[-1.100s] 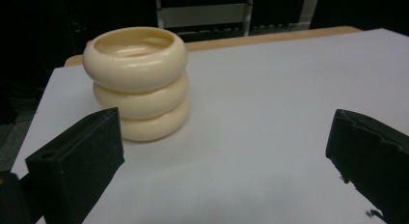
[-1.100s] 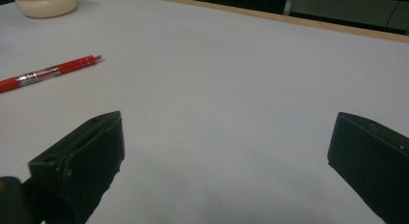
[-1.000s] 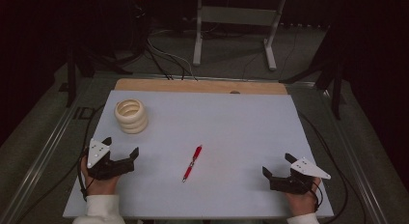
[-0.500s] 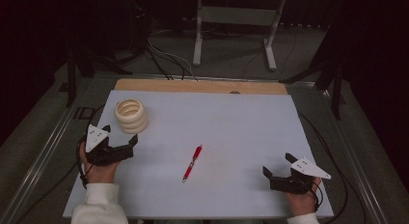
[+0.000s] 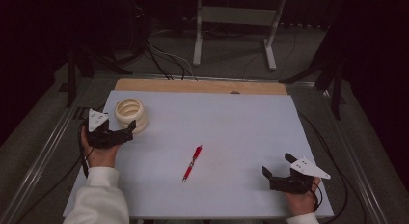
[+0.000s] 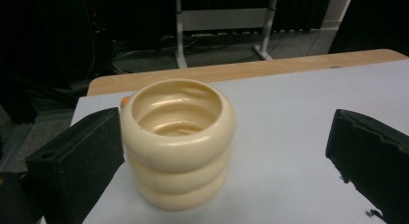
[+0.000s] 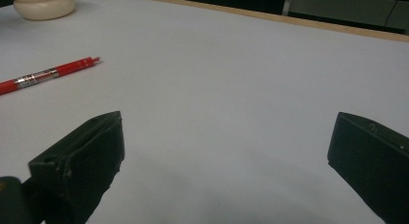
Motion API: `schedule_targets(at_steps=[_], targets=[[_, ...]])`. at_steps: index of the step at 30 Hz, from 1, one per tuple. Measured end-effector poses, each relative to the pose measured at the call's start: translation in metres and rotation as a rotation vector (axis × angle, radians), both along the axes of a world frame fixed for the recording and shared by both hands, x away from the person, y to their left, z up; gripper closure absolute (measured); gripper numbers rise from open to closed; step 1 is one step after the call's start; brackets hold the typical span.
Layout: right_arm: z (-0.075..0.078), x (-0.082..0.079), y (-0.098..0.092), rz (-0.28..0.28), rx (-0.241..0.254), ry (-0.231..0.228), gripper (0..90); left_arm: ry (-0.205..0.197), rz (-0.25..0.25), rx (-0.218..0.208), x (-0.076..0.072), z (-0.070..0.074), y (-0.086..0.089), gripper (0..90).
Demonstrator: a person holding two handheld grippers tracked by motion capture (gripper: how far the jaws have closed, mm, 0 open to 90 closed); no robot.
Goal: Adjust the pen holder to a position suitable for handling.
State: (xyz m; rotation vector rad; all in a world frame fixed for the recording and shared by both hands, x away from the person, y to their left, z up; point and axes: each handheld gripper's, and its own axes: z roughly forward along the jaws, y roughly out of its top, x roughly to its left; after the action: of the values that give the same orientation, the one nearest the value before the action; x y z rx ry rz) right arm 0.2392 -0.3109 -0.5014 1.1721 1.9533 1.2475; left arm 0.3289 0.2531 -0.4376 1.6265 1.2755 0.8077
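Cream ribbed pot [image 6: 177, 143] stands upright on the white table [image 5: 231, 118], far-left, between the spread jaws of the left gripper [image 5: 126, 131], close to one jaw. Right gripper [image 5: 277, 167], released, rests near-right. Red pen [image 5: 192, 162] lies mid-table, well apart from both.

Grey-white mat [image 5: 241, 122] over wooden tabletop [image 5: 193, 86]; metal stand [image 5: 236, 21] and cables [image 5: 164, 60] on floor behind.
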Motion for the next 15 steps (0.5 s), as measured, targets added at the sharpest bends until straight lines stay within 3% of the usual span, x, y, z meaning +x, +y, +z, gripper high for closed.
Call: schedule_targets(at_steps=[12,15], targets=[[0.0,0.0,0.0,0.001,0.001,0.003,0.0,0.031,0.053,0.015,0.026,0.001,0.005,0.5],[-0.001,0.001,0.0,0.004,-0.002,0.004,0.0,0.033,0.089,-0.013,0.03,-0.001,0.008,0.5]])
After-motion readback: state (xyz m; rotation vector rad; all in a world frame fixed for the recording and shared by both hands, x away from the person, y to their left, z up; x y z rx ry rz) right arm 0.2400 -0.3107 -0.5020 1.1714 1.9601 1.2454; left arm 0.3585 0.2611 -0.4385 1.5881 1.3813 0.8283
